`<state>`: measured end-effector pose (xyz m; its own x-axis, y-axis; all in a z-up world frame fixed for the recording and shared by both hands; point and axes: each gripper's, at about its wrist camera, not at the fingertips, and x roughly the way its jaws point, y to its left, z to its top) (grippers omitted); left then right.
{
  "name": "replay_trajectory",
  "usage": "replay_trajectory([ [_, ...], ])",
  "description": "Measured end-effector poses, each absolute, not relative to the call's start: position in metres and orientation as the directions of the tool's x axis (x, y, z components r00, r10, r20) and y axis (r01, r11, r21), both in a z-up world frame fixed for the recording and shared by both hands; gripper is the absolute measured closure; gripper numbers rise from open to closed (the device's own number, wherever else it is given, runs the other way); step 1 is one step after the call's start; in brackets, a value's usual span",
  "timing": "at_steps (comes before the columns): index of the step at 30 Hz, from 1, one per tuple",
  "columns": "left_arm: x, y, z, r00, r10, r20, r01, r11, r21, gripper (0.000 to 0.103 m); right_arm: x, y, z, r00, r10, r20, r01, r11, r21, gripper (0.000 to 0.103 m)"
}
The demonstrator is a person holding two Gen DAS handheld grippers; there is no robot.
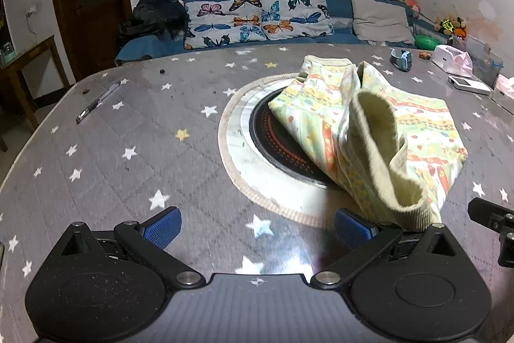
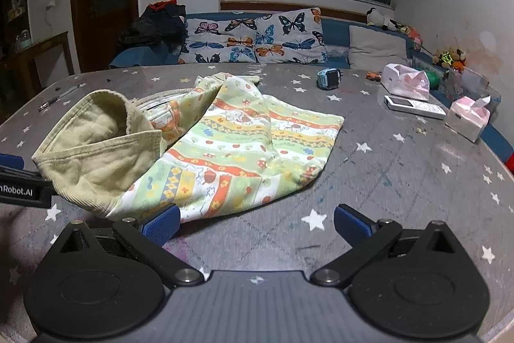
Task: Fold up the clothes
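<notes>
A small patterned garment (image 1: 414, 134) in green, yellow and orange, with a ribbed beige waistband (image 1: 379, 130), lies crumpled on the grey star-print table cover (image 1: 128, 124). It partly covers a round black hotplate (image 1: 276, 140). My left gripper (image 1: 257, 229) is open and empty, its right finger (image 1: 351, 227) just beside the waistband edge. In the right wrist view the garment (image 2: 237, 147) lies spread ahead, its waistband (image 2: 96, 147) at left. My right gripper (image 2: 255, 225) is open and empty, its left finger (image 2: 160, 225) at the garment's near hem.
A pen (image 1: 96, 103) lies at the table's far left. A blue watch (image 2: 329, 77), tissue packs (image 2: 406, 81), a white remote (image 2: 414, 106) and a pink box (image 2: 467, 118) lie at the far right. A sofa with butterfly cushions (image 2: 253, 37) stands behind the table.
</notes>
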<state>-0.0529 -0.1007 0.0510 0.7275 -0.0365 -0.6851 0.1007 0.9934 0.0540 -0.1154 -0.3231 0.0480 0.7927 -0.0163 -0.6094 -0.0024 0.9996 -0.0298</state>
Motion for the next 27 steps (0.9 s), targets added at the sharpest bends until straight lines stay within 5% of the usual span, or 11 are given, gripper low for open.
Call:
replay_trajectory([
  [17,-0.006,-0.088,0.097,0.803,-0.009,-0.596,0.097,0.988,0.116,0.0,-0.088,-0.338,0.071,0.809,0.025,-0.587,-0.05,0.998,-0.026,0.001],
  [24,0.032,-0.106,0.114,0.789,-0.164,-0.593,0.23,0.973,0.037,0.001,-0.054,-0.348,0.081,0.817,0.041,-0.575,-0.069,0.997,-0.027,0.006],
  [27,0.057,-0.126,0.105,0.739,-0.223,-0.636,0.308,0.951,0.024,0.013,-0.035,-0.352,0.08,0.811,0.058,-0.582,-0.08,0.997,-0.012,0.01],
])
